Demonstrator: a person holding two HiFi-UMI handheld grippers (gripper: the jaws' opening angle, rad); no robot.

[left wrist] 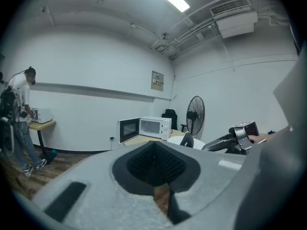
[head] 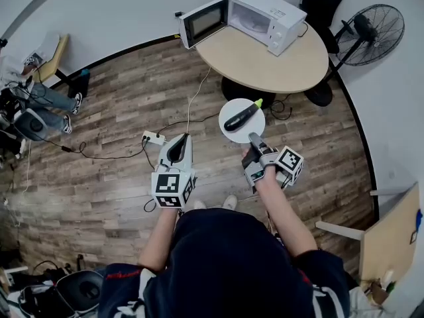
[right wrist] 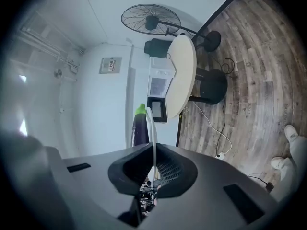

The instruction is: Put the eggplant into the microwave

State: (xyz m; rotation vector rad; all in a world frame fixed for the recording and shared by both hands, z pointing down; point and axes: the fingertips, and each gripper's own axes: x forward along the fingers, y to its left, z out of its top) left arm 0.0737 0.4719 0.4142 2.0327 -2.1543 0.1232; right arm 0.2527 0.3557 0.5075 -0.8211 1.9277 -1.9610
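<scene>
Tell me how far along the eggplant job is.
Done: the microwave on the round table has its door open. In hand: the right tool is shut on the rim of a white plate carrying the eggplant, over the floor, short of the table. The left tool is shut and empty. Left: carry the plate over and get the eggplant inside.

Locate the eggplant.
Head view, centre: the eggplant lies on a white plate pinched by the right gripper, short of the round table holding the microwave.
</scene>
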